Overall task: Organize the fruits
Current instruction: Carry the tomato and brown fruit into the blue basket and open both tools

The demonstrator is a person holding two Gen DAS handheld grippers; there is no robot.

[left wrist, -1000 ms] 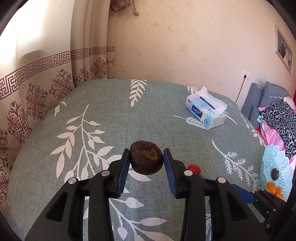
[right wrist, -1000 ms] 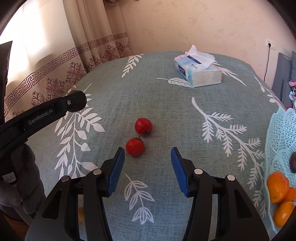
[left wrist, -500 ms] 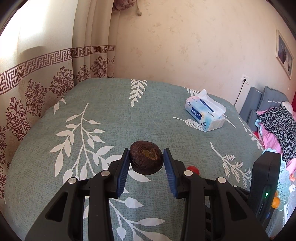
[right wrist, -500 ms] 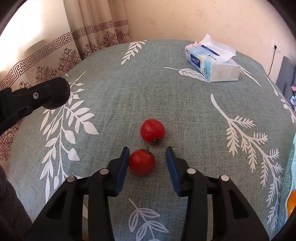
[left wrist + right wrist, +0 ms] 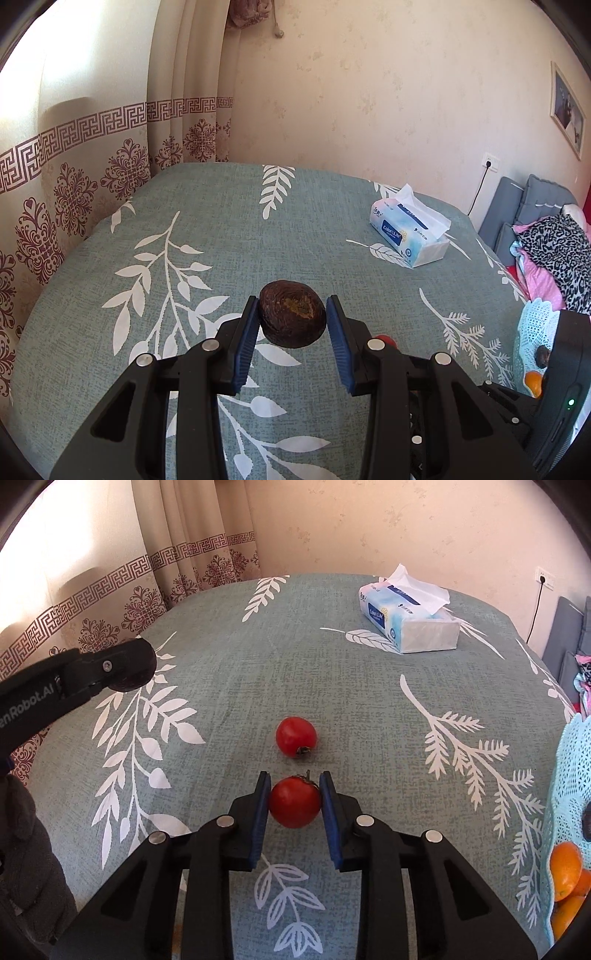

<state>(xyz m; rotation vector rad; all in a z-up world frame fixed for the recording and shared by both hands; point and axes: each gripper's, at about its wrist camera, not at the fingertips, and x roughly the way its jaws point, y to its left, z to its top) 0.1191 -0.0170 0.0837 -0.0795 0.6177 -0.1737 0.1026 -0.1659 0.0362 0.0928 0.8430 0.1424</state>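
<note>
Your right gripper (image 5: 294,802) pinches the near tomato (image 5: 294,803) across its widest part on the tabletop (image 5: 332,686); it looks soft and smooth-skinned, so squeeze lightly. Your left gripper (image 5: 291,319) grips a dark wrinkled fruit (image 5: 291,318) above the cloth; it seems light.

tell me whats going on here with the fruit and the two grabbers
A person is sorting fruit on a leaf-print tablecloth. The left gripper holds a dark brown wrinkled fruit above the cloth. The right gripper is shut on a red tomato; a second tomato lies just beyond. A pale blue basket at the right already holds oranges.
</note>
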